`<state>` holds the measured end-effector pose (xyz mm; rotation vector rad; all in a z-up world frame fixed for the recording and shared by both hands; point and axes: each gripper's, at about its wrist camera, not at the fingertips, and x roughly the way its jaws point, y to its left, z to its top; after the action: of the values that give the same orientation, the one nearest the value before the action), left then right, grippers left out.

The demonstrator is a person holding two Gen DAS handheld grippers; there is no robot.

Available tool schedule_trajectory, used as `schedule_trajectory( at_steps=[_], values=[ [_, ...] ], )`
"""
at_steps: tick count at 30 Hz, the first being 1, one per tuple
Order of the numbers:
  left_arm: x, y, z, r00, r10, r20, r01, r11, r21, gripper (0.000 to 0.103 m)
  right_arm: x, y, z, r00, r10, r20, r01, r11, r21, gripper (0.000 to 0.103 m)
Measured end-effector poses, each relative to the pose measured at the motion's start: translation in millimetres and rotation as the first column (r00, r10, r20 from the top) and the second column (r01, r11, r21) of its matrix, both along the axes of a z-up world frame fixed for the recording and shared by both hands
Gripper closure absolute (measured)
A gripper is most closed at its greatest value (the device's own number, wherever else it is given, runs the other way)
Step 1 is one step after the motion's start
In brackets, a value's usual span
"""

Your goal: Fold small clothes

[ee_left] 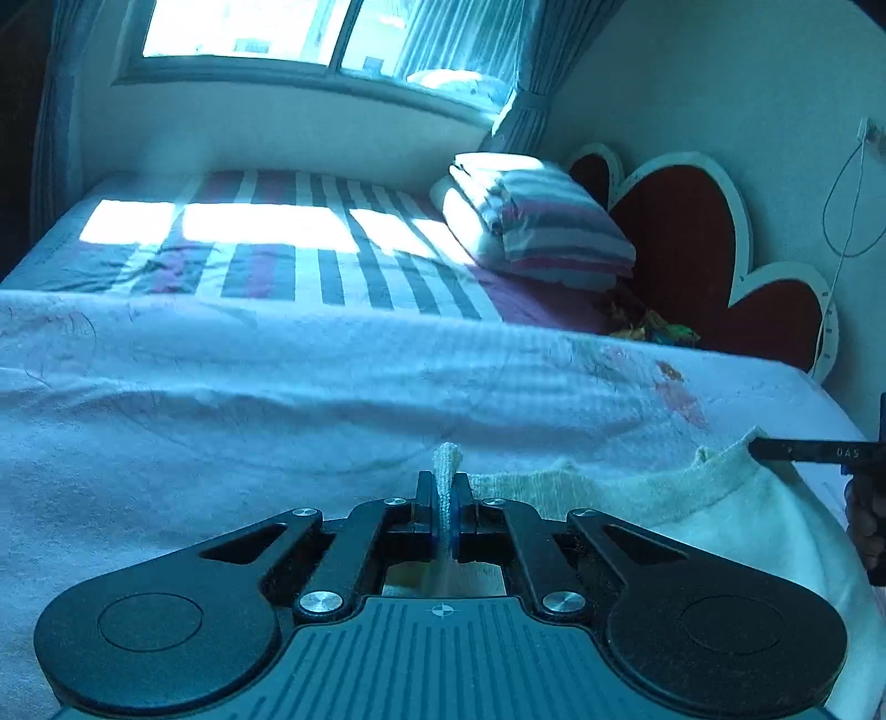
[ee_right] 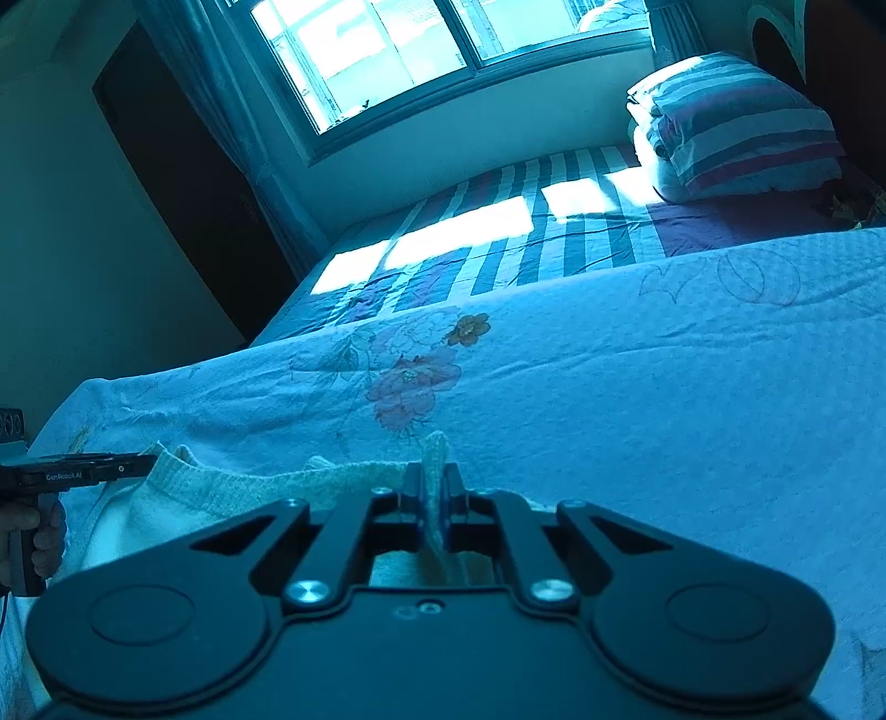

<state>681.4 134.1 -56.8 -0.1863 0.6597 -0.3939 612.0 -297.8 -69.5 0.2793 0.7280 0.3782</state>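
A small cream knit garment [ee_left: 609, 493] lies on the pale floral bedspread [ee_left: 277, 399] close in front of me. My left gripper [ee_left: 446, 484] is shut on a fold of its ribbed edge, and a tuft of knit sticks up between the pads. At the right of that view, my right gripper [ee_left: 756, 446] meets the garment's collar. In the right wrist view, my right gripper [ee_right: 436, 479] is likewise shut on a pinch of the garment [ee_right: 221, 487]. My left gripper [ee_right: 148, 463] touches its far left corner there, its handle held by a hand [ee_right: 44, 531].
A folded striped quilt [ee_left: 531, 216] sits on the striped sheet [ee_left: 288, 266] beside a red heart-shaped headboard [ee_left: 681, 238]. A window [ee_right: 387, 50] runs behind the bed, and a dark doorway [ee_right: 183, 183] stands to its left. The floral bedspread [ee_right: 637, 399] stretches away ahead.
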Motion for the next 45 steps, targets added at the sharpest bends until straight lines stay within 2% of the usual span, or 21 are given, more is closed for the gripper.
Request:
schedule_trajectory(
  at_steps=[3, 5, 7, 8, 9, 10, 11, 12, 14, 18, 21, 23, 25, 28, 31, 33, 36, 39, 40, 42, 45],
  values=[
    [-4, 12, 1, 0.997, 0.071, 0.022, -0.07, 0.996, -0.05, 0.1, -6, -5, 6, 0.998, -0.045, 0.038, 0.044, 0.999, 0.012, 0.098],
    [-1, 9, -8, 0.998, 0.062, -0.016, -0.062, 0.998, -0.006, 0.1, -6, -9, 3, 0.996, -0.076, 0.042, 0.076, 0.997, 0.002, 0.098],
    [-3, 4, -16, 0.998, 0.059, -0.033, -0.058, 0.998, 0.023, 0.1, -1, -9, -6, 0.997, -0.075, -0.008, 0.075, 0.997, -0.007, 0.098],
    [-5, 6, -14, 0.996, 0.084, -0.031, -0.083, 0.996, 0.022, 0.094, 0, -10, -8, 0.997, -0.077, -0.014, 0.077, 0.997, 0.0, 0.097],
    [-8, 7, -10, 0.993, 0.116, -0.031, -0.115, 0.993, 0.032, 0.077, -1, -11, -7, 0.996, -0.086, -0.016, 0.086, 0.996, 0.003, 0.095],
    [-16, 9, -1, 0.984, 0.18, 0.005, -0.18, 0.982, 0.058, 0.068, -3, -11, -2, 0.994, -0.105, -0.007, 0.105, 0.994, -0.009, 0.083],
    [-27, 9, 8, 0.976, 0.209, 0.068, -0.214, 0.975, 0.067, 0.062, -9, -9, 4, 0.992, -0.128, 0.019, 0.129, 0.991, -0.037, 0.082],
    [-37, 8, 19, 0.974, 0.201, 0.109, -0.206, 0.978, 0.04, 0.062, -15, -6, 12, 0.992, -0.12, 0.048, 0.122, 0.991, -0.05, 0.085],
    [-46, -7, 31, 0.983, 0.14, 0.121, -0.14, 0.99, -0.009, 0.062, -24, 4, 26, 0.995, -0.075, 0.069, 0.077, 0.997, -0.022, 0.089],
    [-44, -74, 28, 0.995, -0.038, 0.096, 0.03, 0.996, 0.082, 0.062, -28, 74, 32, 0.994, 0.08, 0.075, -0.075, 0.995, -0.07, 0.09],
    [-31, -94, 16, 0.998, -0.043, 0.035, 0.04, 0.994, 0.105, 0.062, -17, 127, 25, 0.989, 0.145, 0.04, -0.138, 0.982, -0.131, 0.084],
    [-30, -98, 7, 0.999, -0.037, 0.0, 0.037, 0.987, 0.156, 0.062, -9, 147, 15, 0.985, 0.171, -0.011, -0.171, 0.976, -0.139, 0.085],
    [-46, -91, 4, 1.0, -0.011, 0.023, 0.006, 0.983, 0.185, 0.062, -7, 155, 4, 0.983, 0.178, -0.051, -0.185, 0.964, -0.19, 0.088],
    [-67, -53, -2, 0.997, 0.069, 0.047, -0.076, 0.981, 0.177, 0.062, -20, 131, 9, 0.988, 0.153, -0.02, -0.153, 0.966, -0.208, 0.088],
    [-80, -16, -3, 0.99, 0.13, 0.06, -0.139, 0.976, 0.17, 0.063, -30, 82, 11, 1.0, 0.022, 0.007, -0.02, 0.971, -0.238, 0.09],
    [-85, -2, -3, 0.985, 0.164, 0.059, -0.173, 0.967, 0.187, 0.062, -32, 37, 8, 0.997, -0.074, -0.004, 0.071, 0.977, -0.201, 0.099],
    [-96, 15, 3, 0.971, 0.233, 0.044, -0.237, 0.958, 0.163, 0.062, -40, 1, 9, 0.99, -0.137, -0.035, 0.131, 0.982, -0.138, 0.1],
    [-126, 8, 20, 0.975, 0.205, 0.086, -0.213, 0.971, 0.107, 0.062, -64, 4, 25, 0.987, -0.158, 0.019, 0.159, 0.98, -0.122, 0.079],
    [-138, -1, 24, 0.98, 0.176, 0.094, -0.186, 0.977, 0.105, 0.062, -79, 10, 32, 0.987, -0.153, 0.046, 0.157, 0.982, -0.106, 0.079],
    [-158, -25, 26, 0.99, 0.109, 0.095, -0.119, 0.987, 0.109, 0.062, -101, 26, 37, 0.993, -0.112, 0.04, 0.114, 0.992, -0.058, 0.081],
    [-186, -59, 25, 0.997, 0.028, 0.068, -0.035, 0.994, 0.104, 0.062, -132, 68, 35, 0.999, -0.031, 0.033, 0.033, 0.998, -0.045, 0.081]
  ],
)
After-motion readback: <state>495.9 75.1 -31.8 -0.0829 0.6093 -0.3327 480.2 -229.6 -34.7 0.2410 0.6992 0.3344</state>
